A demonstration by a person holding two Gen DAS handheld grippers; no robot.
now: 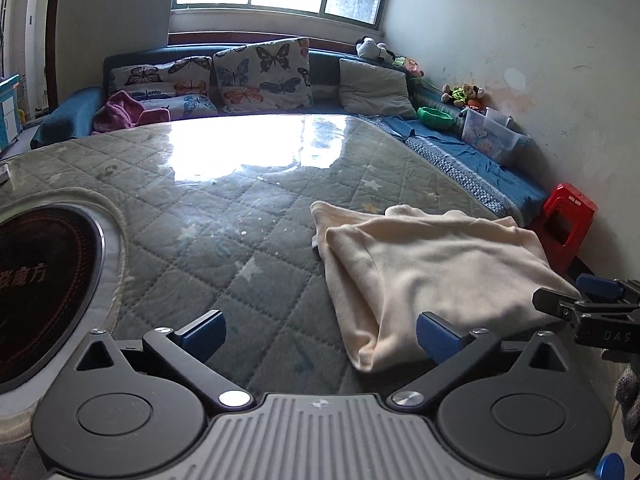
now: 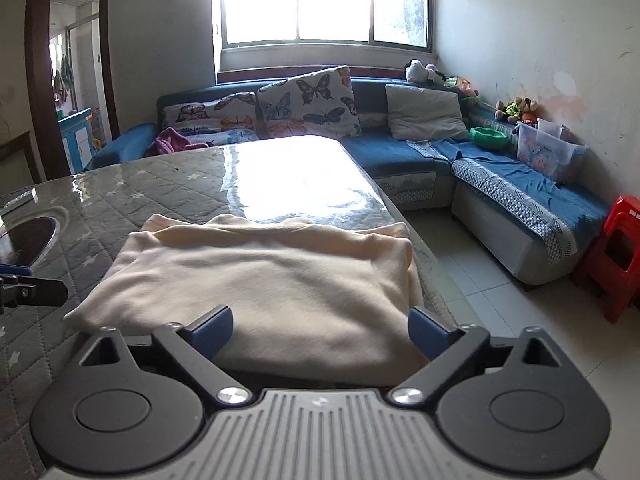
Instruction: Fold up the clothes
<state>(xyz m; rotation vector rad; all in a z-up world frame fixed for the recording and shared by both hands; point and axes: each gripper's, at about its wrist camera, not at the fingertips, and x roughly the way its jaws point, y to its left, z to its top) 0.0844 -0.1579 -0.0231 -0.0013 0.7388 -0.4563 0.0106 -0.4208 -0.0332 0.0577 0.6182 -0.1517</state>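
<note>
A cream garment (image 2: 264, 276) is lying folded into a rough rectangle on the tabletop (image 2: 132, 184), close to the tabletop's right edge, where the tiled floor (image 2: 480, 292) is showing beside it. The tabletop is wearing a grey quilted cover under a glossy clear sheet that is catching the window's glare.

The right hand-held gripper (image 2: 320, 330) is sitting at the garment's near edge, pointing along it toward the sofa (image 2: 400, 156). Its blue fingers (image 2: 212, 330) are standing wide apart with nothing clamped; the cloth is lying ahead of and below them, spanning the gap, and the pads are not pressing on it.

The left hand-held gripper (image 1: 320, 338) is sitting to the left of the garment. Its fingers (image 1: 206, 336) are also spread wide and holding nothing. The garment's near left corner is lying just in front of its right finger, while the rest of the gap is showing only bare quilted cover. From this view the garment is stretching away to the right, and the right hand-held gripper (image 1: 588, 300) is showing at its far right corner.

A round dark hob (image 1: 44, 288) is set into the tabletop well to the left of the garment. A red stool (image 2: 618, 256) is standing on the floor by the sofa's end.
</note>
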